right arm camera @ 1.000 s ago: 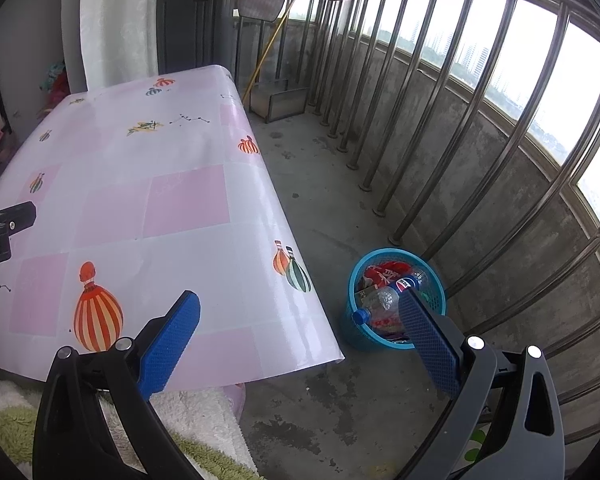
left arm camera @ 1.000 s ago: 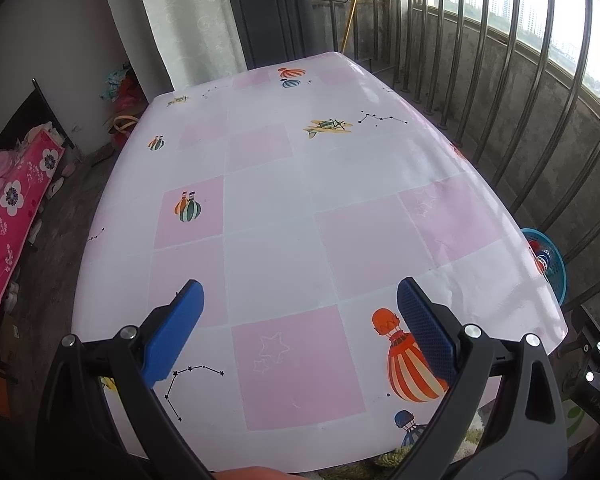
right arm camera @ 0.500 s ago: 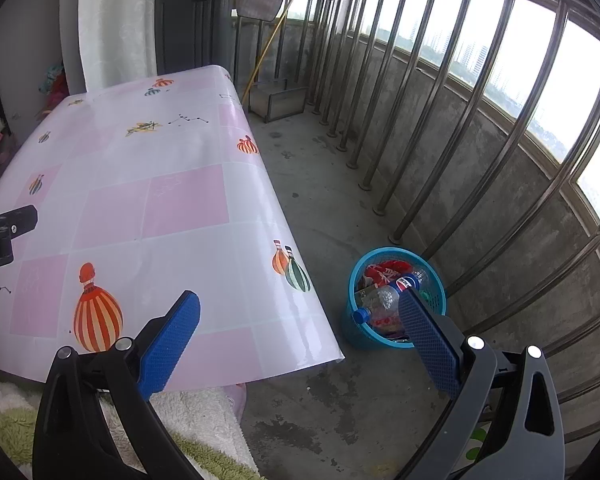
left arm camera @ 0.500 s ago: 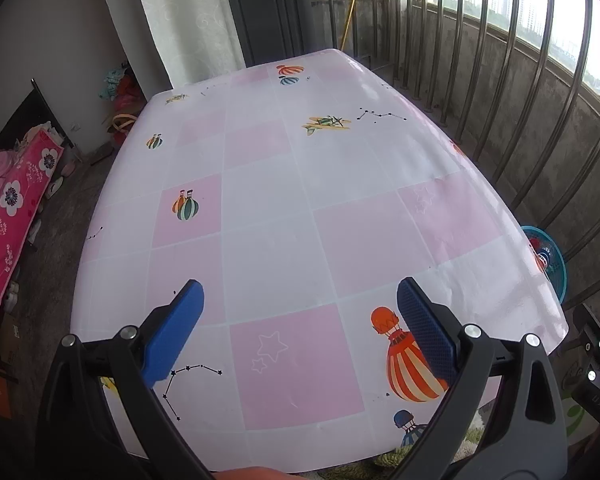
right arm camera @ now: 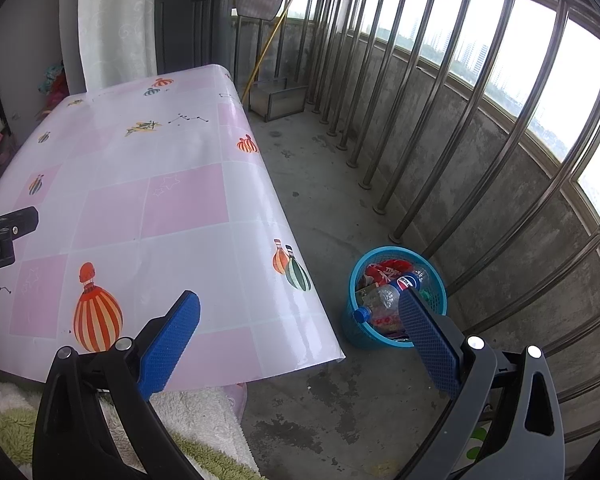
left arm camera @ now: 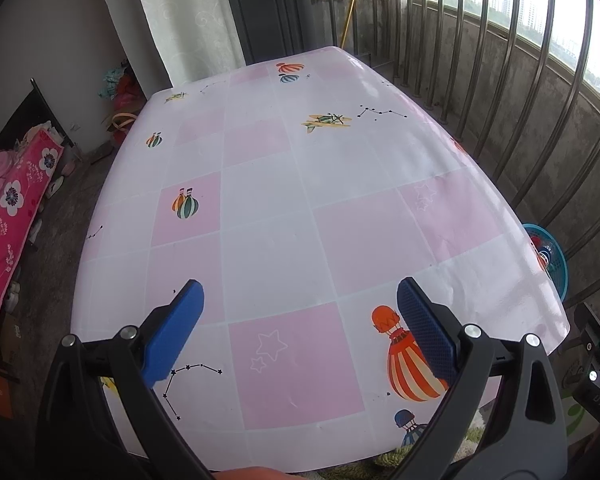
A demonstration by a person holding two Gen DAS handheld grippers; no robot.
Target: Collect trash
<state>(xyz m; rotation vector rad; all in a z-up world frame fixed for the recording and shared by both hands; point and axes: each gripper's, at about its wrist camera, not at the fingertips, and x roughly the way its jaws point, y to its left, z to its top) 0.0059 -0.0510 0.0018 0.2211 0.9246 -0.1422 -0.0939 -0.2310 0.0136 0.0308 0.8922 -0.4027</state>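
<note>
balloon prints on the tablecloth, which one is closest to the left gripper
The big orange-and-cream striped balloon, right beside the right-hand finger of the left gripper. The green-striped pair and the red and blue ones lie farther up the cloth.

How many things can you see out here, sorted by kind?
Table with pink tablecloth: 1
Blue trash basket: 1
Plastic bottles in the basket: 2, the clear one and another
Open grippers: 2, left gripper, right gripper
Total: 6

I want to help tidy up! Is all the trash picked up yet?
Looks nearly finished: the blue basket on the floor already holds a bottle and wrappers, and the table shows no trash. Left gripper and right gripper are open, holding nothing. Nothing left in view.
</note>
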